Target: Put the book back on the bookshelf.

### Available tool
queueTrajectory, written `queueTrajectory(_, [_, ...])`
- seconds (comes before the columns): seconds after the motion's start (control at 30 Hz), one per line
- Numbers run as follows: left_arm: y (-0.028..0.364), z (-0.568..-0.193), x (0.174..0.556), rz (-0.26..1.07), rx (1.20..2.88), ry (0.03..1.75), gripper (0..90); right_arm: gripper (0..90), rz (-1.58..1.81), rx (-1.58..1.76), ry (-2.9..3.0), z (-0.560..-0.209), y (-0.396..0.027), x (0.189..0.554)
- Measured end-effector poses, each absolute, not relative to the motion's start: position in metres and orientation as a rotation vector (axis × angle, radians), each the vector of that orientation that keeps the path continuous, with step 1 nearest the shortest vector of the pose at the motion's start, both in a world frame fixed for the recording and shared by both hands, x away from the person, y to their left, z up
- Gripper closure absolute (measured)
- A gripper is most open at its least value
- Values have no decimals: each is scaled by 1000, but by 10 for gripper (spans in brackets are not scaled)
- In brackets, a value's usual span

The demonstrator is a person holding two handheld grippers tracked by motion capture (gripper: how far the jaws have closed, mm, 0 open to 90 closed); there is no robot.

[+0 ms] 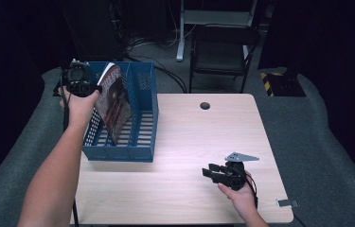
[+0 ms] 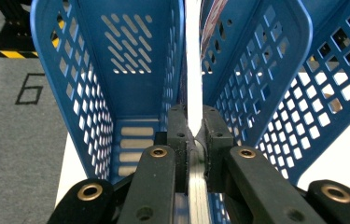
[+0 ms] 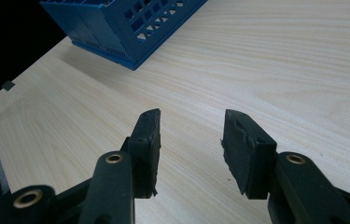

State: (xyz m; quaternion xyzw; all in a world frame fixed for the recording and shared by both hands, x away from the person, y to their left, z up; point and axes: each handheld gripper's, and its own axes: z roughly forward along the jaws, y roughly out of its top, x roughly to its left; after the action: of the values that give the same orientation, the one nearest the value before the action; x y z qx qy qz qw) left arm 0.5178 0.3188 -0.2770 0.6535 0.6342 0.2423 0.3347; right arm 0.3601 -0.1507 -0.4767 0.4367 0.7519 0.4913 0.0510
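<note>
A blue perforated file rack (image 1: 142,113) stands on the left half of the wooden table (image 1: 203,142). A magazine (image 1: 113,101) with a dark red cover leans tilted inside one of its slots. My left gripper (image 1: 94,88) is at the rack's far left corner, shut on the magazine's upper edge. In the left gripper view the magazine (image 2: 192,88) runs edge-on between the pads of my left gripper (image 2: 194,135), with the rack's walls (image 2: 93,79) on both sides. My right gripper (image 1: 208,172) rests low over the table's near right part, open and holding nothing; the right gripper view shows its pads (image 3: 190,140) apart over bare wood.
A round cable hole (image 1: 205,105) sits in the table's far edge. A dark chair (image 1: 222,52) and a white desk frame stand behind the table on grey floor. The rack's corner (image 3: 126,28) lies ahead of my right gripper.
</note>
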Motion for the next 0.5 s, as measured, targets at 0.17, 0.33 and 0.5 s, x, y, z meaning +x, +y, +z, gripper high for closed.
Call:
queueTrajectory(0.17, [315, -279, 521, 650, 1710, 1656, 844, 565, 1495, 1335, 2283, -477, -152, 361])
queueTrajectory(0.33, [314, -284, 523, 656, 1704, 1664, 844, 565, 1493, 1331, 2288, -477, -151, 361])
queueTrajectory(0.5, [314, -286, 524, 677, 1693, 1652, 844, 565, 1493, 1326, 2285, -478, -152, 361])
